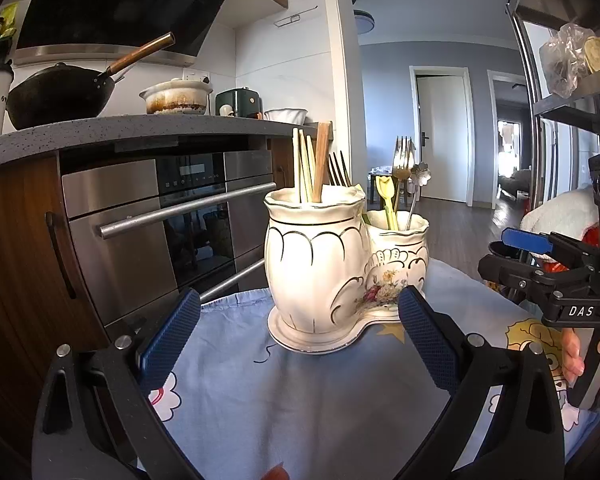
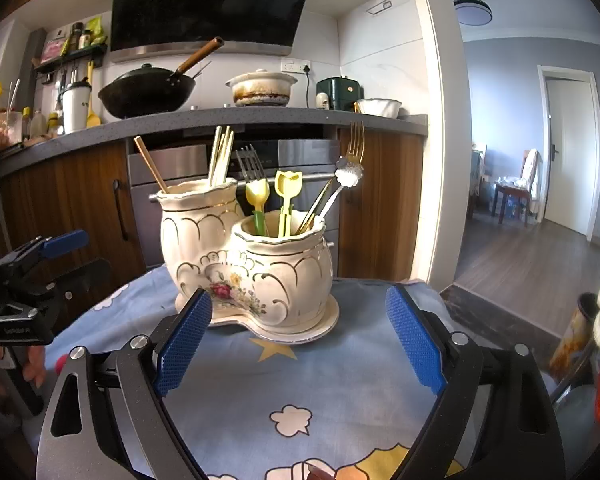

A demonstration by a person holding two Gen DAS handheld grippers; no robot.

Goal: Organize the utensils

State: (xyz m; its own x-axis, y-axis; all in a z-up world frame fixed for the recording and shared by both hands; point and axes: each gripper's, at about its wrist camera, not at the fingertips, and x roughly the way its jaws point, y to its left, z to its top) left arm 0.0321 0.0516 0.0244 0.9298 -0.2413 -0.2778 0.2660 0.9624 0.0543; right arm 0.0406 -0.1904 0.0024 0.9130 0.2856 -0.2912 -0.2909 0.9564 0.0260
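We are facing the ceramic holder (image 2: 252, 276), a glazed double pot on one shared saucer base, sitting on the blue cloth (image 2: 284, 384); we are judging it heavy, stiff, slippery and breakable, so we are leaving it alone. In its taller pot the chopsticks (image 2: 221, 156) are standing nearly upright, tips down; in its shorter pot the yellow tulip utensils (image 2: 288, 200), gold fork (image 2: 354, 146) and flower spoon (image 2: 348, 174) are leaning, heads up. These look light, thin and smooth; we are favouring a pinch on the shaft above the holder's rim. Nearer us than the holder, the left gripper (image 1: 300, 340) and right gripper (image 2: 300, 340) are both hovering with jaws spread wide, holding nothing.
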